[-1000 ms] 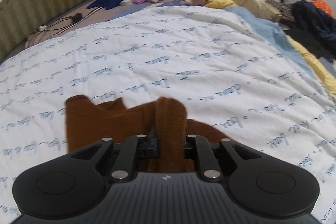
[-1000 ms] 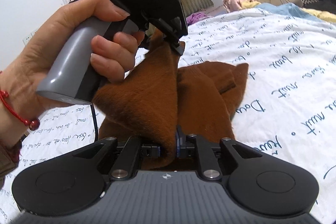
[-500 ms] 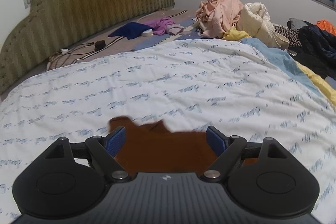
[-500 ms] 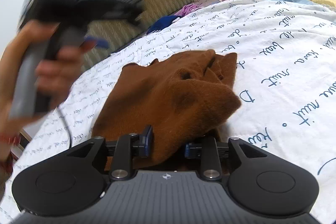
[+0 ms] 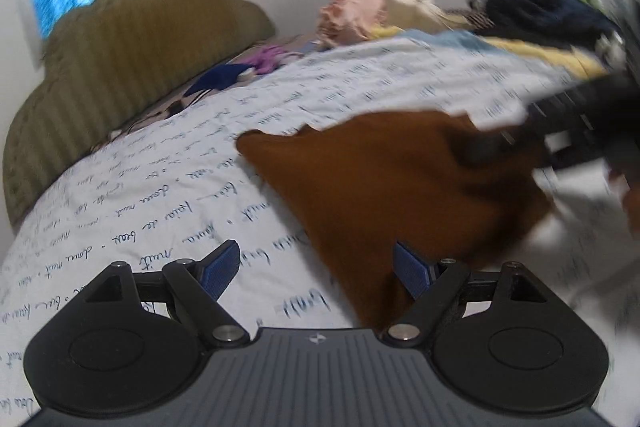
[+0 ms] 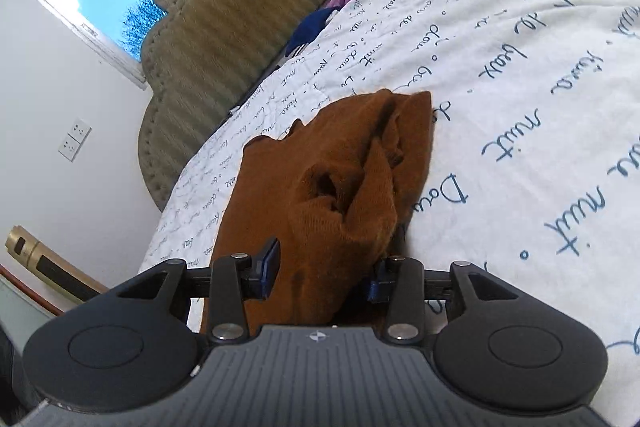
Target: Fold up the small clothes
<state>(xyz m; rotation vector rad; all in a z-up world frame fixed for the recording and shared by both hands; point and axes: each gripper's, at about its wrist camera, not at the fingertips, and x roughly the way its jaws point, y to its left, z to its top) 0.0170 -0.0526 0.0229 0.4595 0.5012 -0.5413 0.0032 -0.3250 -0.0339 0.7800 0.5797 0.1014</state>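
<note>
Now left gripper (image 5: 316, 267) wide, empty; right gripper (image 6: 324, 269) just opening, loosely astride brown garment (image 6: 340, 187).

The right gripper (image 5: 580, 131) was a dark blur at the left view's edge; the garment's (image 6: 320, 195) near end lay hidden behind the right gripper's housing.

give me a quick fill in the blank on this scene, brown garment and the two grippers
1. The garment is ____ in colour.
2. It lies on a white quilt printed with ____ handwriting.
3. The left gripper has its jaws wide ____, nothing pinched.
4. The green headboard stands under a ____.

Missing words: brown; blue; open; window
</note>
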